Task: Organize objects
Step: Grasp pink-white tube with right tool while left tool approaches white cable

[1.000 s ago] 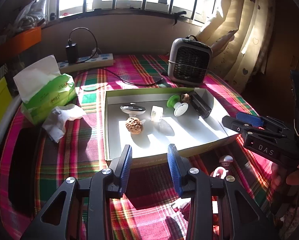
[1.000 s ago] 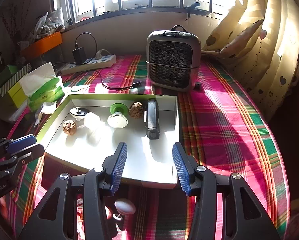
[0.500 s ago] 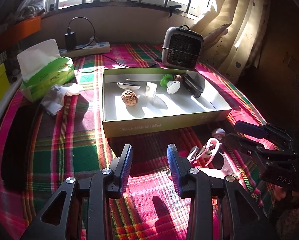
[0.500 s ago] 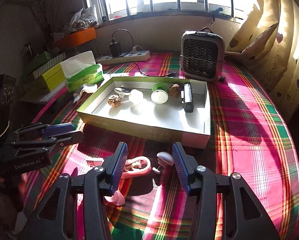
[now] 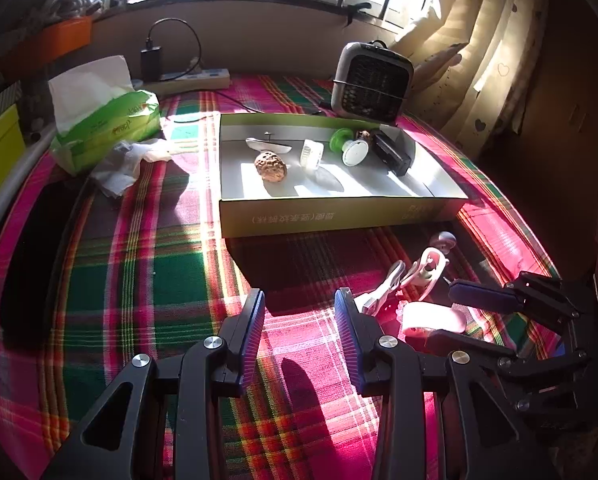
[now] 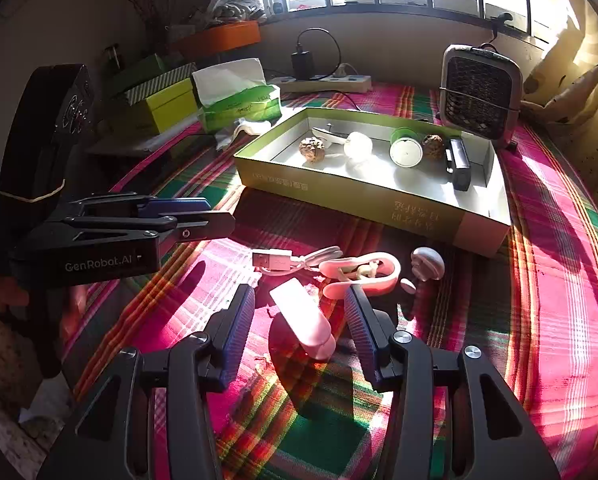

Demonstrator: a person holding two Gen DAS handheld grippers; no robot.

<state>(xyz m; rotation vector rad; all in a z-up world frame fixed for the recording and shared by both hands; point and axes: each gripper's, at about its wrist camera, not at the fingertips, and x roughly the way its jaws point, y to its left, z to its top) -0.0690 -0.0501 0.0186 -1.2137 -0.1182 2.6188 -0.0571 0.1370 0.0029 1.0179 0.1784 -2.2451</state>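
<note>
Pink case: a small pink oblong case (image 6: 303, 322) lies flat on the plaid cloth (image 6: 559, 280) of the bench, between the 2 blue pads of the right tongs (image 6: 299, 322) and not touched by either.
Right tongs: spread apart and empty; the case sits skewed to the pads, so a closing squeeze may catch a corner and spin or squirt it out.
Nearby loose items: a pink clip-like piece (image 6: 363, 272), a white USB cable (image 6: 295, 259) and a small white suction-cup piece (image 6: 427, 263) lie just beyond the case; the clip's near end is just beside the right-hand pad, so a push forward could drag it along or snag the cable.
Crumbs: pale bits lie on the cloth beside the case; what they are cannot be told.
Box: the shallow green-sided box (image 6: 379, 204) stands beyond, holding 2 walnuts, a green-and-white spool, a clear cap, a black gadget and a white dish-like thing; a case dropped in from a height could knock the spool or a walnut rolling.
Left tongs: the left tongs (image 5: 299, 332) hover open and empty over bare cloth, near the right tongs; if both head for the box, they risk bumping.
Light: hard sun and deep shadow in front of the box could hide the wall's edge, so a low carry might clip it.
</note>
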